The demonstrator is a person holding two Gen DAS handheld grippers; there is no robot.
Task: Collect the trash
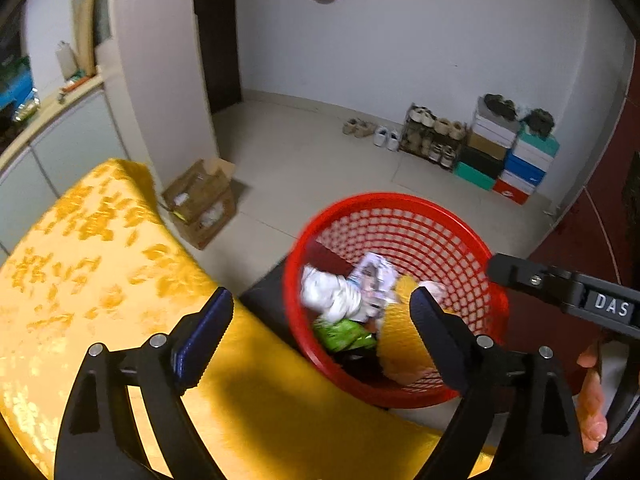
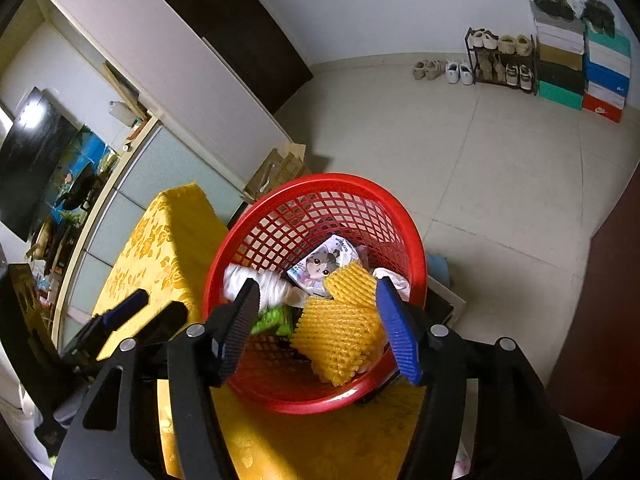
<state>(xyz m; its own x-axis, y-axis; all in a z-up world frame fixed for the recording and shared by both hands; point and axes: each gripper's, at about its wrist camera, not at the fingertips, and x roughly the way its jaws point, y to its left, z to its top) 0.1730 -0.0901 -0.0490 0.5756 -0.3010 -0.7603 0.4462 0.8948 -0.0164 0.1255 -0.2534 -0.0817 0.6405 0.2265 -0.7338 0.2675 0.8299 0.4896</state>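
Right wrist view: yellow foam net (image 2: 340, 340) lies lengthwise in red basket (image 2: 320, 400).

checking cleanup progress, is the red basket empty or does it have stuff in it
Not empty: the red basket holds yellow foam netting, a cartoon packet and a green wrapper.

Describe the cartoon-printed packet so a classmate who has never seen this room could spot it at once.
Find the red basket beside the yellow tablecloth. Among its trash, against the far wall, lies the packet. It alone carries a printed cartoon cat, unlike the yellow foam netting and green wrapper.
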